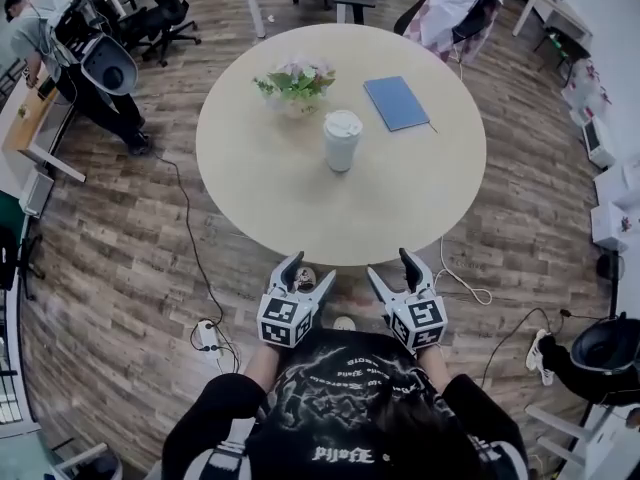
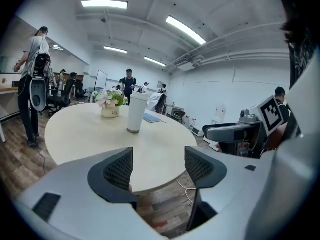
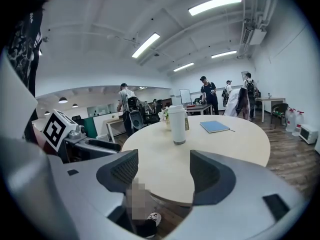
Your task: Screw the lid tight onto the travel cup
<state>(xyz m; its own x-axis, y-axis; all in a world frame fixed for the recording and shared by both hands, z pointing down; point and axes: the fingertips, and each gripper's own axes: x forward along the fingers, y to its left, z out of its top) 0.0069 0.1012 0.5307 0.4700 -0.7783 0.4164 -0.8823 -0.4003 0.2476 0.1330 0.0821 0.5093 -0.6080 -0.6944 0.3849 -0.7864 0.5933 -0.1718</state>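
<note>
Barely begun: left gripper point(image 1: 308, 271) and right gripper point(image 1: 393, 268), both spread and empty, hover off the table point(image 1: 300, 233), well apart from the travel cup point(image 1: 342, 148), whose lid point(image 1: 343, 123) seems merely seated.

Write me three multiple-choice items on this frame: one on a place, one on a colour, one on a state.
1. In the head view, where does the blue notebook lie from the travel cup?
A) beyond it, to the right
B) under it
C) nearer the person, to the left

2. What colour is the travel cup?
A) red
B) white
C) black

3. How do the left gripper and right gripper stand?
A) both shut on the cup
B) left shut on the notebook
C) both open, holding nothing

Answers:
1 A: the notebook lies up and right of the cup on the table.
2 B: it shows white in all three views.
3 C: each gripper view shows jaws apart with nothing gripped, short of the cup.
</note>
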